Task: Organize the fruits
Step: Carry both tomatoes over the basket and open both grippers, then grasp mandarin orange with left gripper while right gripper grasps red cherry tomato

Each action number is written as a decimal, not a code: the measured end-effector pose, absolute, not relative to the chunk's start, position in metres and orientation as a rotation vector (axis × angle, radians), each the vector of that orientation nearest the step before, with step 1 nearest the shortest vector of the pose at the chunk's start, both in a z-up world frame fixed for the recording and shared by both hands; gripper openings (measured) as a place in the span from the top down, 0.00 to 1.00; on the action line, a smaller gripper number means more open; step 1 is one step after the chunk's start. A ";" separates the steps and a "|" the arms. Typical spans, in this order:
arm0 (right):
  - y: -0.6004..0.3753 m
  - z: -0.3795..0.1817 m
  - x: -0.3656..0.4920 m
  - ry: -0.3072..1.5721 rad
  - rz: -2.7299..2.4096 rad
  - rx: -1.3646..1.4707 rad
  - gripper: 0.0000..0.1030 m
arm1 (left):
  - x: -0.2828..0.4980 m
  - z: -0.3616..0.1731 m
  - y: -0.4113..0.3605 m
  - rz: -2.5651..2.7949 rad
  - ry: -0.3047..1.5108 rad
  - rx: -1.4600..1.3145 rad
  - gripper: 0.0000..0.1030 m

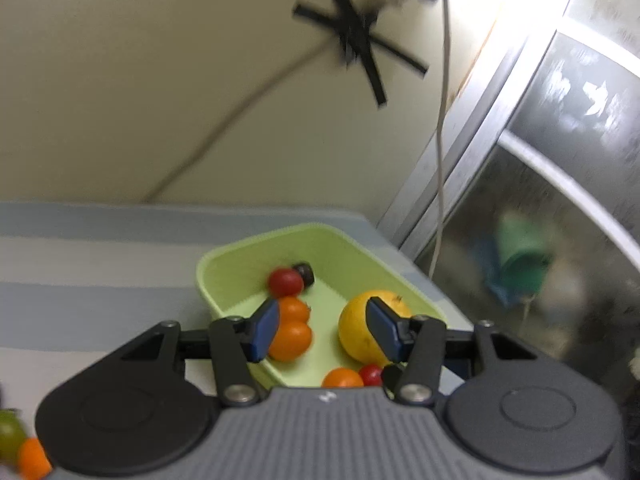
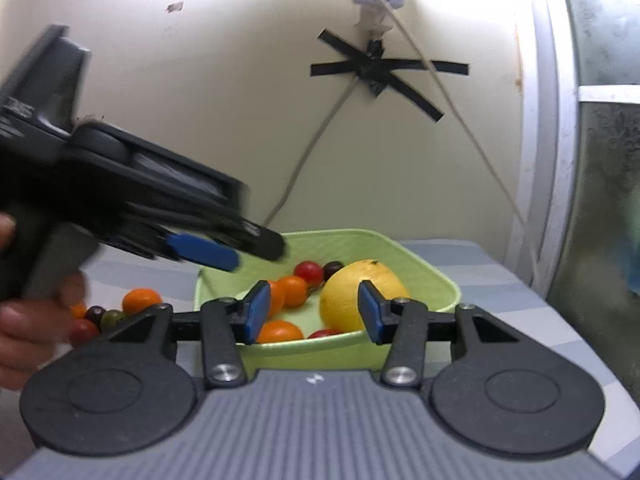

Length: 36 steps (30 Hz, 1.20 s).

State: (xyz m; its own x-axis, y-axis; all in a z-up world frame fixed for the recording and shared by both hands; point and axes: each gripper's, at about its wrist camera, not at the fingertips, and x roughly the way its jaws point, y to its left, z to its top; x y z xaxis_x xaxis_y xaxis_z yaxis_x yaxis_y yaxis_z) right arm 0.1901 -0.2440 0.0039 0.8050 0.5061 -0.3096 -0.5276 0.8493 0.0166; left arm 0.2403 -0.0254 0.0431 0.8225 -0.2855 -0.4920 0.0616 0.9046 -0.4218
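Observation:
A light green tray (image 1: pixel 224 264) (image 2: pixel 424 268) sits on the striped table and holds a big yellow citrus (image 1: pixel 356 328) (image 2: pixel 344 296), several small oranges (image 1: pixel 290 340) (image 2: pixel 294 290), red tomatoes (image 1: pixel 284 282) (image 2: pixel 309 272) and a dark grape (image 1: pixel 304 272) (image 2: pixel 331 268). My left gripper (image 1: pixel 326 330) is open and empty above the tray; it also shows in the right wrist view (image 2: pixel 224 256). My right gripper (image 2: pixel 314 312) is open and empty at the tray's near rim. Loose fruit lies left of the tray: an orange (image 2: pixel 141 300), a red tomato (image 2: pixel 83 330), a dark grape (image 2: pixel 95 314) and a green grape (image 2: pixel 112 318).
A cream wall with black tape and cables (image 2: pixel 380 68) stands behind the table. A metal door frame and frosted glass (image 1: pixel 560 200) are to the right. A green grape (image 1: pixel 10 432) and an orange (image 1: pixel 32 458) sit at the left wrist view's bottom left corner.

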 end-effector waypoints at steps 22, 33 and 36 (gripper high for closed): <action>-0.183 0.005 0.105 0.349 0.852 -0.139 0.51 | 0.046 -0.010 0.104 0.259 0.530 -0.414 0.53; -0.088 0.001 0.107 0.313 0.922 -0.465 0.51 | 0.034 -0.013 0.113 0.177 0.460 -0.477 0.53; -0.066 -0.011 0.110 0.324 0.923 -0.579 0.53 | 0.032 -0.014 0.120 0.164 0.450 -0.534 0.53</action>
State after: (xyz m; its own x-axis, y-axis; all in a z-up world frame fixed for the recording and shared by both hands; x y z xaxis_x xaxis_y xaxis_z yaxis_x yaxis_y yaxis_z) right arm 0.1098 -0.0656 -0.0106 0.5708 0.6525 -0.4985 -0.8209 0.4675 -0.3280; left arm 0.0319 0.1201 -0.0145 0.8899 0.0355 -0.4547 -0.2659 0.8504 -0.4540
